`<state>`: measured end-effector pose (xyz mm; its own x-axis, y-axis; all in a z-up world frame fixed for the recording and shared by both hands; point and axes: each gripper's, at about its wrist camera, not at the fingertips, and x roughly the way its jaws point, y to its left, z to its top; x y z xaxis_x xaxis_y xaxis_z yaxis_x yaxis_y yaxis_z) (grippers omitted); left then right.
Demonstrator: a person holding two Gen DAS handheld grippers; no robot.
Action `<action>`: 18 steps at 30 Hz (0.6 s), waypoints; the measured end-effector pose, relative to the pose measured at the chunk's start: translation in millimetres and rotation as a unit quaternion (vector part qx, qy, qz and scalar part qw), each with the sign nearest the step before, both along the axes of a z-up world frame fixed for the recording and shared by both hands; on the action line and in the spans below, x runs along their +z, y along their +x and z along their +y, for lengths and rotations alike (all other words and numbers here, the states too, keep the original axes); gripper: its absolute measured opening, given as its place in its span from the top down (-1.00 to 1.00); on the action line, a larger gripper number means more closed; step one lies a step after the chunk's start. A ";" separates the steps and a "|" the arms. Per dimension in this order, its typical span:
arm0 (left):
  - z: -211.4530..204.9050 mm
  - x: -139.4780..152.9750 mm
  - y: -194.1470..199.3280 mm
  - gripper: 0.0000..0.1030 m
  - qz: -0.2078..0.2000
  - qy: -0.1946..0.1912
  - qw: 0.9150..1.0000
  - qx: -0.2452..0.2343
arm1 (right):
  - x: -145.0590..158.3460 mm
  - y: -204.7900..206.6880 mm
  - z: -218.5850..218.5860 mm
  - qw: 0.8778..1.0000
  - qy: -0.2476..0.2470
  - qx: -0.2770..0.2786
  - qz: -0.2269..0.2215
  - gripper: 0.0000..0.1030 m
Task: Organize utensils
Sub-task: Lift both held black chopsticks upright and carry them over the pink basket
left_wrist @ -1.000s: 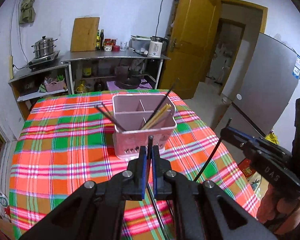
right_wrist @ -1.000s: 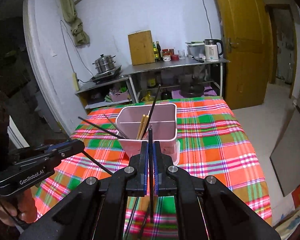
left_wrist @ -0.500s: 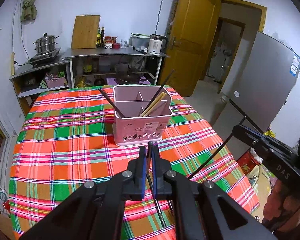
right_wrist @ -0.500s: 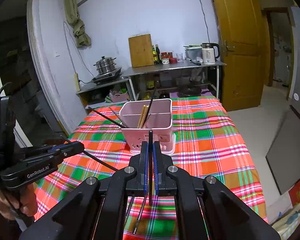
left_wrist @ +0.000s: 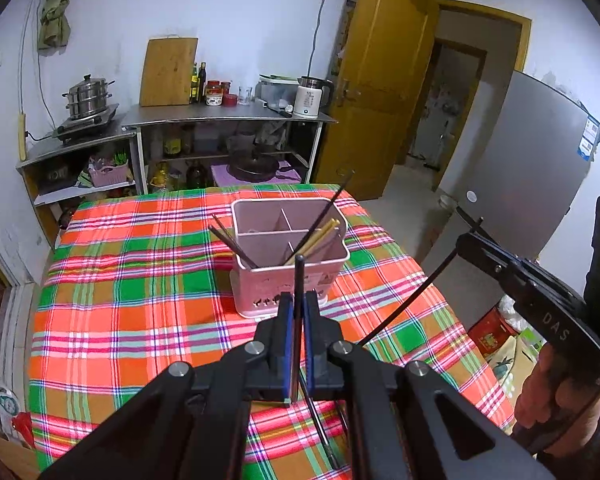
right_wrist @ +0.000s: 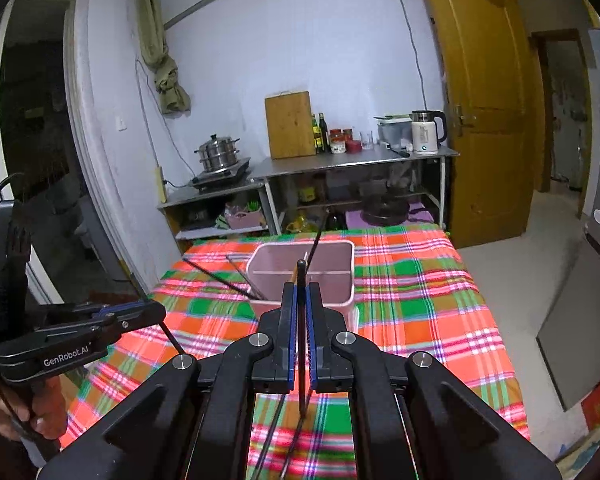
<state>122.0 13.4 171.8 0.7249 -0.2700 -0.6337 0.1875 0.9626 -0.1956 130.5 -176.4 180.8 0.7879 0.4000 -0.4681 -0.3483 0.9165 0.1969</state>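
Plaid tablecloth (left_wrist: 140, 280), one pink caddy (left_wrist: 288, 272), two grippers (left_wrist: 296, 308) (right_wrist: 300, 300), fingers each clamped on one black chopstick (left_wrist: 299, 280) (right_wrist: 301, 344)

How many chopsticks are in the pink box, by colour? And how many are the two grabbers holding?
Black chopsticks in the pink holder: 3
Pale wooden chopsticks in the pink holder: 2
Black chopstick in the left gripper: 1
Black chopstick in the right gripper: 1
Total: 7
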 end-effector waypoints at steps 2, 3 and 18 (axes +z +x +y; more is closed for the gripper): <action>1.9 4.4 4.5 0.90 -0.003 0.000 1.000 0.003 | 1.0 3.7 1.1 1.000 0.007 0.002 -0.002 0.92; 3.4 7.6 7.3 0.90 -0.005 -0.001 1.000 0.005 | 3.1 5.8 1.6 1.000 0.011 0.003 -0.005 0.92; 22.8 79.1 41.1 0.90 -0.071 -0.032 0.997 0.025 | 43.5 35.5 17.2 0.997 0.052 0.012 -0.055 0.92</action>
